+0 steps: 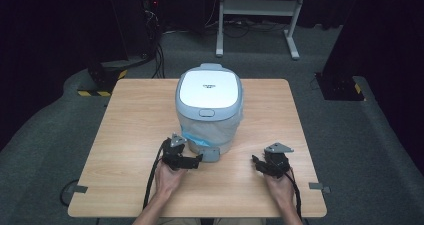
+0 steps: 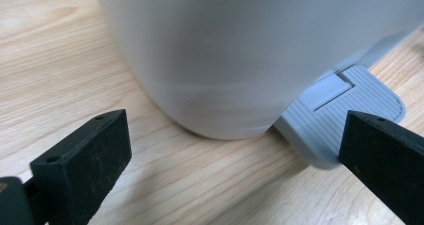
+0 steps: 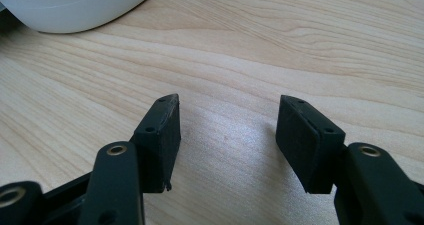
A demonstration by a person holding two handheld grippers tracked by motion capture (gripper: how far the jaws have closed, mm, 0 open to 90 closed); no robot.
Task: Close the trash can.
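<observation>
A small white pedal bin stands at the middle of the wooden table, its lid down. A blue liner peeks out on its near left side. The grey ribbed pedal juts from its base toward me. My left gripper lies just left of that pedal, open. In the left gripper view its jaws stand wide, with the bin's base ahead and the pedal by the right jaw. My right gripper rests open to the bin's right, nothing between its jaws.
The bin's rounded base shows at the upper left of the right gripper view. Beyond the table, a white metal stand is on the floor at the back, and black cables hang at the back left.
</observation>
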